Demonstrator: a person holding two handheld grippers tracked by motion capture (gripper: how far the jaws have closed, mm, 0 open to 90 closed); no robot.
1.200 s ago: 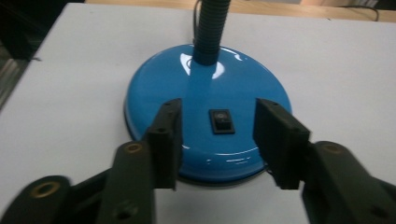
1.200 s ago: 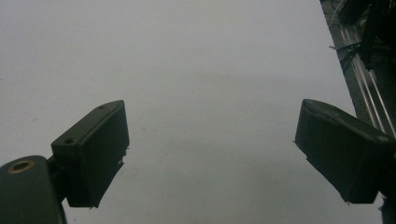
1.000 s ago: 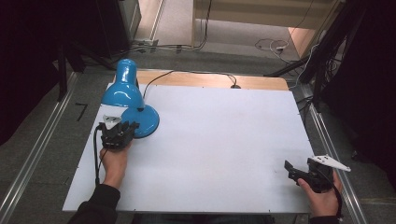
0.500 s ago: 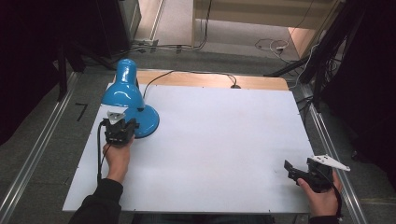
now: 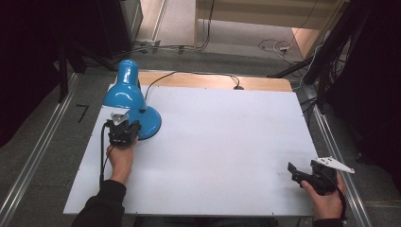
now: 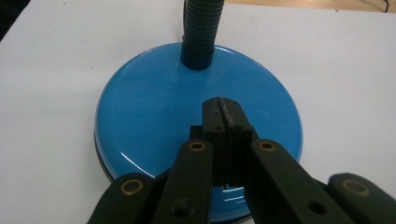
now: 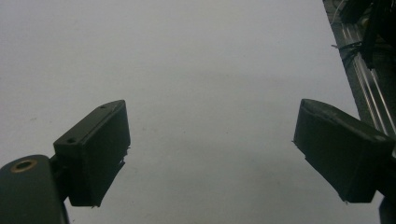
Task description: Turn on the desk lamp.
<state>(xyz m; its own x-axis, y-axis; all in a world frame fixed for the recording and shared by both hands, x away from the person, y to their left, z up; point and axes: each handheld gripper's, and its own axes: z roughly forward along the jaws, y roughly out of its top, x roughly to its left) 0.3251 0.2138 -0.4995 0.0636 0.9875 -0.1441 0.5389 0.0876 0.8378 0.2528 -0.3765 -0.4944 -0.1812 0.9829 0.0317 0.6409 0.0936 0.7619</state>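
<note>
High view: glossy blue metal desk lamp [image 5: 130,101] stands at upper left of the white table board [image 5: 227,142]; my left gripper [image 5: 124,132] sits over its round base, my right gripper [image 5: 307,176] rests idle at lower right.

Left gripper view: my jaws have just closed, pressed together, nothing between, tips above the base. Probably lining up to press a switch; next, lower gently.

Right gripper view: jaws spread wide over bare board.
</note>
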